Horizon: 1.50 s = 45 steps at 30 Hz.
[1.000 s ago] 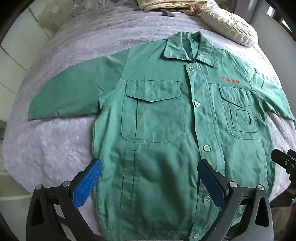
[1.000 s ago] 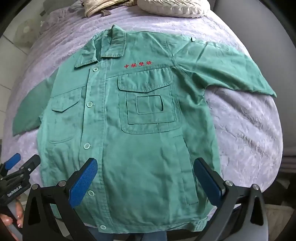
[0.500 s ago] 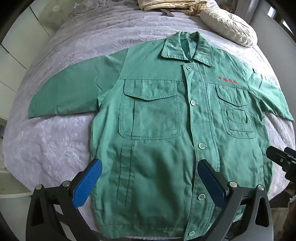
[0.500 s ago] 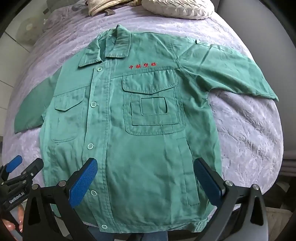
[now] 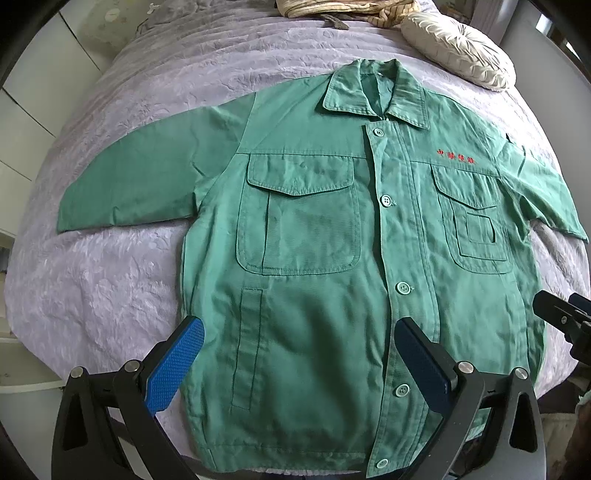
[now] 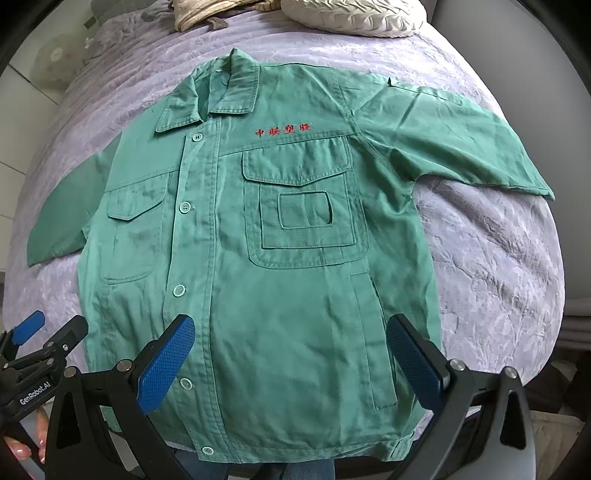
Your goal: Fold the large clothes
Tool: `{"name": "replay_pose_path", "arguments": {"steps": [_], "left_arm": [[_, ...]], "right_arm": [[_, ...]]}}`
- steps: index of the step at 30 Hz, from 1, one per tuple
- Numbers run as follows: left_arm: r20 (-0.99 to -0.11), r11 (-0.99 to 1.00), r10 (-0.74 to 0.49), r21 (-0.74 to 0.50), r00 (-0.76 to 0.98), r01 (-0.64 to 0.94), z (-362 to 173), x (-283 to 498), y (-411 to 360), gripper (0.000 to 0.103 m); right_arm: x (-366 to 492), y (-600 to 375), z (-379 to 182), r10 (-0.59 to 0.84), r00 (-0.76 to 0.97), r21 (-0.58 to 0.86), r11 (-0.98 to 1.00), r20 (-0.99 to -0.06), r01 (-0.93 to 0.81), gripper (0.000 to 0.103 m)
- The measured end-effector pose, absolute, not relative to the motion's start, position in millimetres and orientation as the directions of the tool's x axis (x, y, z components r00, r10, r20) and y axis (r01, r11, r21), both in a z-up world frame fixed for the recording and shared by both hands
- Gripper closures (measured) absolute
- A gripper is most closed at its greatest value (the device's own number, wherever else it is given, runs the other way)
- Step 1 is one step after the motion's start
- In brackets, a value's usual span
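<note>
A green buttoned work jacket (image 5: 317, 295) (image 6: 288, 295) lies flat and face up on a lilac bedspread (image 5: 110, 280), collar away from me, both sleeves spread out sideways. Red embroidered lettering (image 6: 283, 130) sits above one chest pocket. My left gripper (image 5: 295, 358) hangs open above the jacket's lower left half, holding nothing. Above the lower right half my right gripper (image 6: 290, 354) is open and empty too. The right gripper's tip (image 5: 561, 317) shows at the left wrist view's right edge. The left gripper's tip (image 6: 44, 339) shows at the right wrist view's left edge.
A cream pleated round cushion (image 5: 458, 48) (image 6: 351, 14) and a bundle of beige striped cloth (image 5: 347, 11) lie at the bed's far end. White cabinet fronts (image 5: 22, 122) stand to the left. A person's fingers (image 6: 22, 448) show at the lower left.
Both grippers have drawn back toward the jacket's hem and risen slightly, so the hem is now in view. The jacket has not moved, and both grippers stay open.
</note>
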<state>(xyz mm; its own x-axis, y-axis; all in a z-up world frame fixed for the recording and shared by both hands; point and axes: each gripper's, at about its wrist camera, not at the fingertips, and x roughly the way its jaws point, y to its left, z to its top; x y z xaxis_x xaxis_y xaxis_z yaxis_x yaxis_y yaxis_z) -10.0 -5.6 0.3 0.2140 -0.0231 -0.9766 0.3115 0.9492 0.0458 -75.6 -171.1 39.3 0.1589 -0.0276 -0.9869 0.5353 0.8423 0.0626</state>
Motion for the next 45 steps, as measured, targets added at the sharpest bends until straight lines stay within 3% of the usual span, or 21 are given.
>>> {"name": "replay_pose_path", "arguments": {"steps": [45], "left_arm": [[-0.978,0.95,-0.013,0.052,0.208,0.307,-1.9,-8.4,-6.8,0.0]], "right_arm": [[-72.1,-169.5,36.3,-0.022,0.151,0.063,0.844,-0.988,0.533,0.0]]}}
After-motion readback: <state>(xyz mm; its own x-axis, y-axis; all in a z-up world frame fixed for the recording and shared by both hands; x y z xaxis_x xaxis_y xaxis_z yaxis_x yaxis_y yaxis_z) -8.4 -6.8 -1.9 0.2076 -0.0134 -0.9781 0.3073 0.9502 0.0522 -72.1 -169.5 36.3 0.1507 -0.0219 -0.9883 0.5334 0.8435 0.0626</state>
